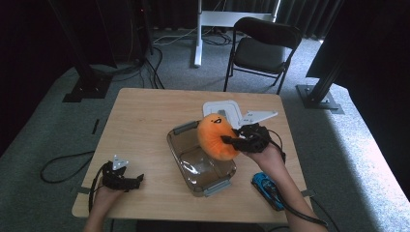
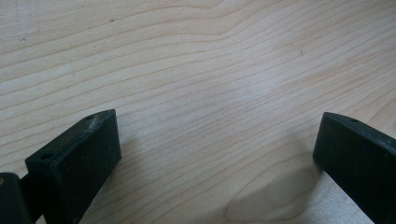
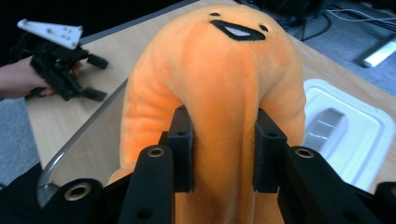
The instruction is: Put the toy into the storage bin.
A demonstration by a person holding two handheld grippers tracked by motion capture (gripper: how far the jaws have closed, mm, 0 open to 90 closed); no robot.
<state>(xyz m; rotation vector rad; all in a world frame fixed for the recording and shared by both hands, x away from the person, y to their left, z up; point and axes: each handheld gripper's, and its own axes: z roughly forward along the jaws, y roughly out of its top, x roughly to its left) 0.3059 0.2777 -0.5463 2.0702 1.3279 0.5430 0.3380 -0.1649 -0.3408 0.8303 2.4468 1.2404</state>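
- Orange plush toy (image 1: 216, 136) is pinched by the right gripper (image 1: 231, 141) above the far right rim of the clear container (image 1: 180, 154).
- White lid (image 1: 231, 109) is seen just behind, near the table's far edge.
- Left gripper (image 1: 137, 181) is rested with jaws spread on bare wood (image 2: 196, 70) near the front left edge, well apart.

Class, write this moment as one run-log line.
right gripper: shut on orange plush toy | toy: above clear container | left gripper: open, over table
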